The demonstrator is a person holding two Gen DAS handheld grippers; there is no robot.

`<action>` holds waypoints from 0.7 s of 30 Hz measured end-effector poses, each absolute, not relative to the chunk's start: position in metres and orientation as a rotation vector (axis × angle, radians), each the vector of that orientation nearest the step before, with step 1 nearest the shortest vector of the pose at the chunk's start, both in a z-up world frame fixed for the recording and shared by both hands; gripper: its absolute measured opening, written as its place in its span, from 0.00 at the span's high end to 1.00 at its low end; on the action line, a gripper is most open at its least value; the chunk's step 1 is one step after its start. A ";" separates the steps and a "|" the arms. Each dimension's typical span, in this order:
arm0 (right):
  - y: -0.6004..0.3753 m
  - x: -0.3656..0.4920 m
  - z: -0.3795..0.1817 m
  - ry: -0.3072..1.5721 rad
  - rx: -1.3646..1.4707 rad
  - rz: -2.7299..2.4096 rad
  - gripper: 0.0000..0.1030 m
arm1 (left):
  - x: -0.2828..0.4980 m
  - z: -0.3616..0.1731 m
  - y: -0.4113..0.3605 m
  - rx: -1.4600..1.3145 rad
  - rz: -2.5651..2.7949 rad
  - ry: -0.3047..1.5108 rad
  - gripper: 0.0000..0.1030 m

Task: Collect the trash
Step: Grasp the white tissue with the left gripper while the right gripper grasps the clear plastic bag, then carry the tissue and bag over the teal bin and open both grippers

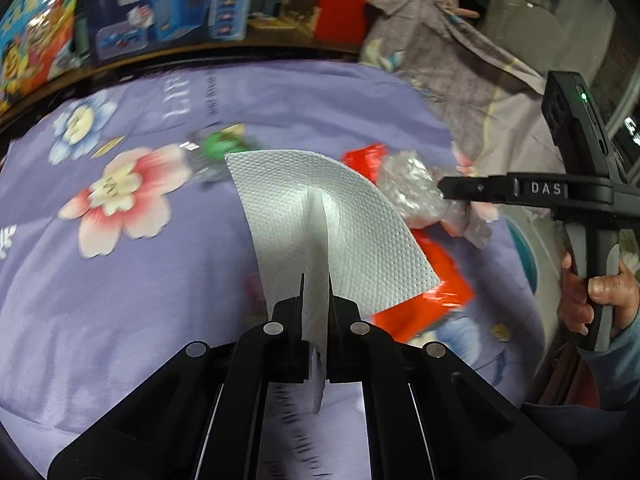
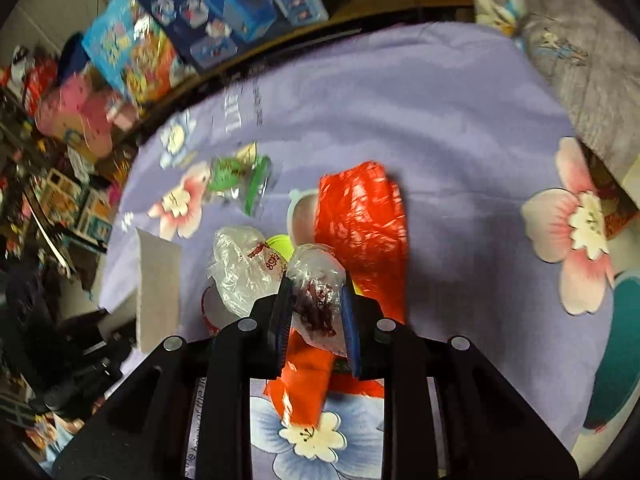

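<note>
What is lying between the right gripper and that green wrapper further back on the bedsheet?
A crumpled clear plastic bag and a yellow-green object lie before the green wrapper; the right gripper already pinches a clear wrapper.

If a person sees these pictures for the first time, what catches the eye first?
First, the white paper towel pinched upright in the left tool, at the centre of the left wrist view. Next, the bright red plastic bag lying on the purple flowered sheet, and the crumpled clear wrapper gripped by the right tool just in front of it.
</note>
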State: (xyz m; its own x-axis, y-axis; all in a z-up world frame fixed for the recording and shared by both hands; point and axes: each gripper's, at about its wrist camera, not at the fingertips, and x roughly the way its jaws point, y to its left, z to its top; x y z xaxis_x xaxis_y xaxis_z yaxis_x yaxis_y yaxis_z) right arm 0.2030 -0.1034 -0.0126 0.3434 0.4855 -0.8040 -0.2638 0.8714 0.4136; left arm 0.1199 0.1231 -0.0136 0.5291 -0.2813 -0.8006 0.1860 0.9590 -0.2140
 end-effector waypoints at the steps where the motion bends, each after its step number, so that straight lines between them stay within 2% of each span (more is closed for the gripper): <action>1: -0.113 0.201 -0.010 1.110 0.242 0.485 0.79 | 0.120 -0.010 0.111 -0.095 -0.295 0.970 0.96; 12: -0.239 0.165 0.008 1.013 0.418 0.385 0.79 | 0.126 0.003 -0.020 0.022 -0.464 0.976 0.95; 21: -0.362 0.128 -0.008 0.957 0.570 0.244 0.79 | 0.133 -0.010 -0.139 0.148 -0.591 1.023 0.95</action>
State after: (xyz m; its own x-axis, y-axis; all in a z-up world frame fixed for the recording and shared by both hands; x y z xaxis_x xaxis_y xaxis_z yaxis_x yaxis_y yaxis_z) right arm 0.1276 -0.3623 -0.0080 0.5628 0.4391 -0.7003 0.0501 0.8276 0.5591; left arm 0.1329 -0.1387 -0.0097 0.3807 -0.3935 -0.8368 0.5281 0.8353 -0.1525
